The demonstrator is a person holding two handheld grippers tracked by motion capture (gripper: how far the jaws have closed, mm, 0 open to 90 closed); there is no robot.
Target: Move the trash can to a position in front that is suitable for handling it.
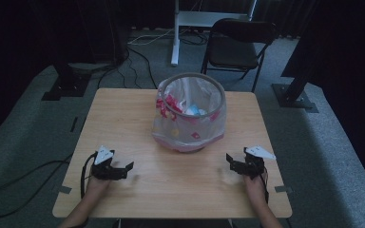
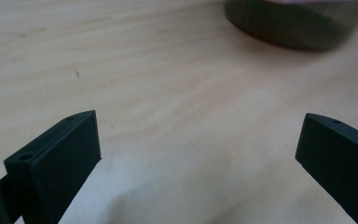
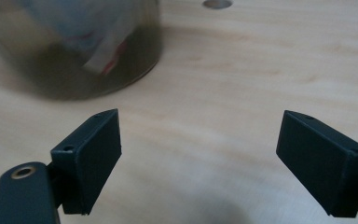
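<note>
While both grippers rest on the wooden table [image 1: 123, 118], left gripper [image 1: 126, 169] and right gripper [image 1: 231, 162] jaws wide apart and empty, the bin [image 1: 190, 111] sits mid-table between them. Its thin plastic liner looks light, soft, slippery; the rim hoop [image 1: 217, 90] probably grips best.

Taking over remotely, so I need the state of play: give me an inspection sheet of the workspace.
Surface: wooden table, bare around the bin.
Job's things: bin lined with a clear plastic bag, rubbish inside, standing at table centre.
Clutter: nothing seen.
Grippers: left hand-held gripper and right hand-held gripper both open, empty, low over the near edge.
Cables: one trails from the left hand-held gripper onto the floor.
Surroundings: folding chair and grey carpet behind.
</note>
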